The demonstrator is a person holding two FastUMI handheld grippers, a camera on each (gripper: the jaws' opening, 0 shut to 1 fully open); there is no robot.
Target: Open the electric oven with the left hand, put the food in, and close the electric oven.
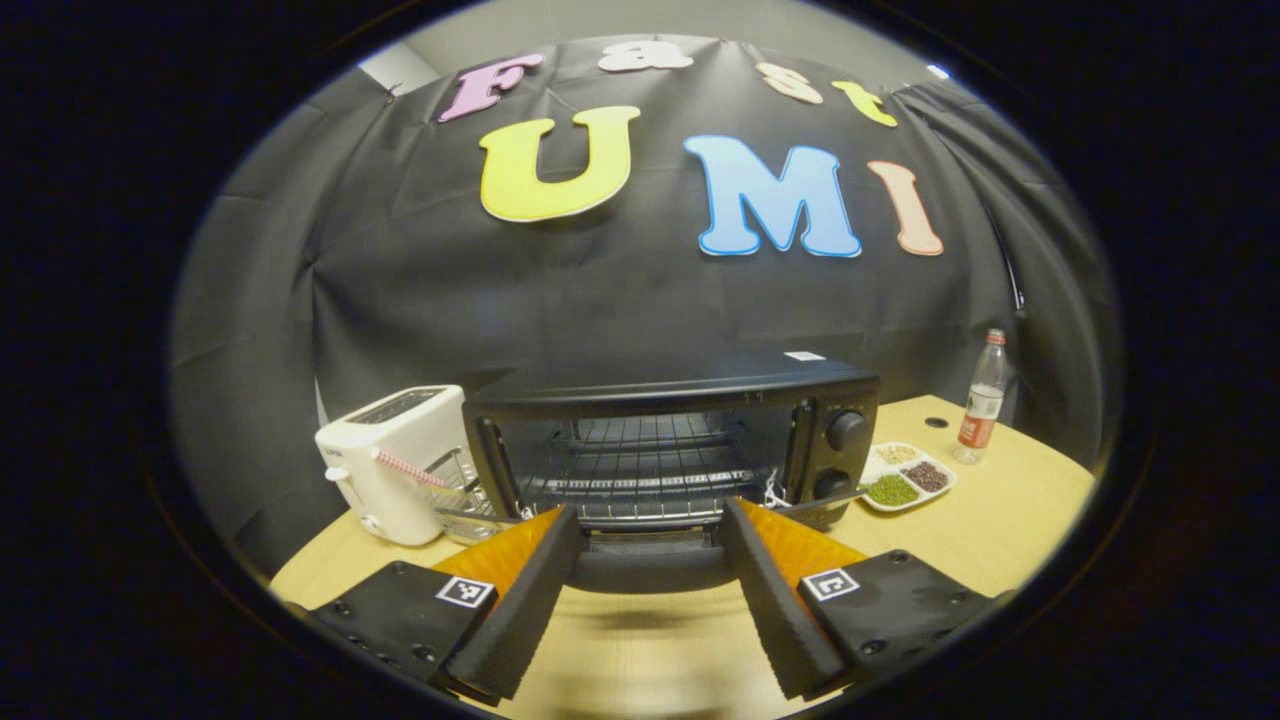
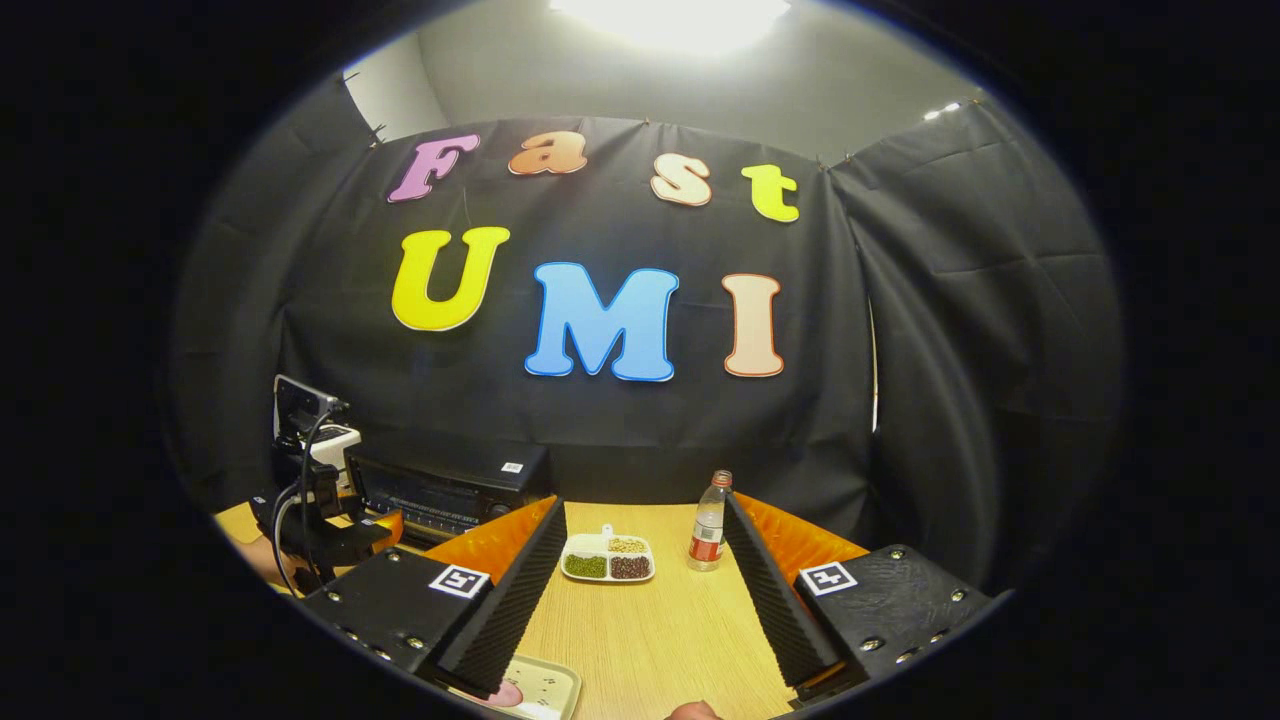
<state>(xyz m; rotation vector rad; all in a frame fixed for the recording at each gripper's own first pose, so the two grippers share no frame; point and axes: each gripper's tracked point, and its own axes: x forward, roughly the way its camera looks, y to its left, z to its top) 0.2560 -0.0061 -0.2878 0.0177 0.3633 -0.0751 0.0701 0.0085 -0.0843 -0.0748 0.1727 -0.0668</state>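
Observation:
The black electric oven stands in front of me in the left gripper view with its door folded down and the wire rack inside bare. My left gripper is open, its fingers spread to either side of the lowered door's front edge without pressing on it. In the right gripper view the oven is at the far left, with a hand holding the left gripper in front of it. My right gripper is open above the table; a pale tray with something pink on it lies below its left finger.
A white toaster and a small wire basket stand left of the oven. To its right lie a divided dish of beans and a plastic bottle. Black cloth walls close the wooden table behind.

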